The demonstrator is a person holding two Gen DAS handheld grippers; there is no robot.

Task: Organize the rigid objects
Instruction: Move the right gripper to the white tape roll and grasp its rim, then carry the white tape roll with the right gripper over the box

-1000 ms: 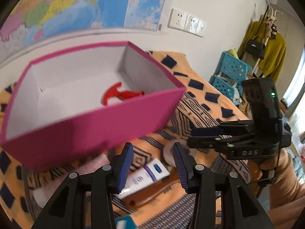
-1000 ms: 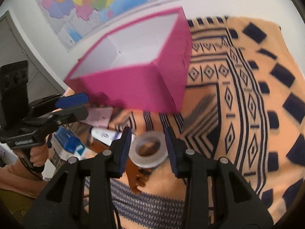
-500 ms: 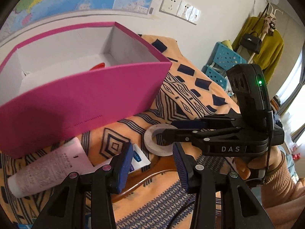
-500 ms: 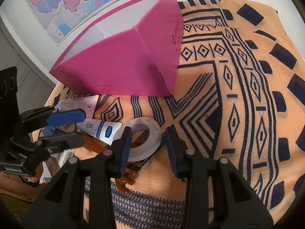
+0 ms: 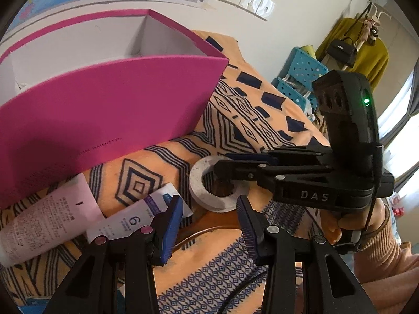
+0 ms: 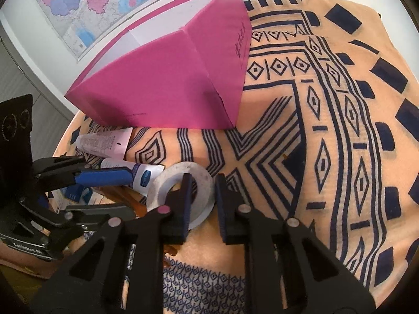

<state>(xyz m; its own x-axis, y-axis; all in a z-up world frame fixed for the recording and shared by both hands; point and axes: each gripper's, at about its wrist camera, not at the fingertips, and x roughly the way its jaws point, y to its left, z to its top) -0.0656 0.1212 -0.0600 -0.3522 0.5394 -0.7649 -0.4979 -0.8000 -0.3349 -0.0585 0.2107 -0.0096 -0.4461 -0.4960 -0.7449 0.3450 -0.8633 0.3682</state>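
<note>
A roll of tape (image 6: pixel 183 196) is seen lying flat on the orange patterned cloth (image 6: pixel 301 136), near the viewer and just in front of the pink box (image 6: pixel 167 89). The right gripper (image 6: pixel 203 204) is set across the ring's right wall: one finger is placed inside the hole, the other outside the rim. Its jaws have just been closing, with the wall of the tape between them, and the pads appear to be pressed on it. In the left wrist view the same gripper (image 5: pixel 222 168) is shown reaching in from the right, its tips at the tape (image 5: pixel 209 201), and a hand (image 5: pixel 348 225) in a tan sleeve is seen on its handle.

The left gripper (image 5: pixel 209 227) is held above the cloth (image 5: pixel 248 120) with a clear gap between its blue pads; nothing is held in them. A white tube (image 5: pixel 136 217) marked with a 6 is partly covered by its left finger, and a pink tube (image 5: pixel 44 225) lies further left, against the foot of the box (image 5: pixel 104 120). The box is open at the top, its inside white; what lies within cannot be told. A map (image 6: pixel 86 7) is fixed to the far wall.
</note>
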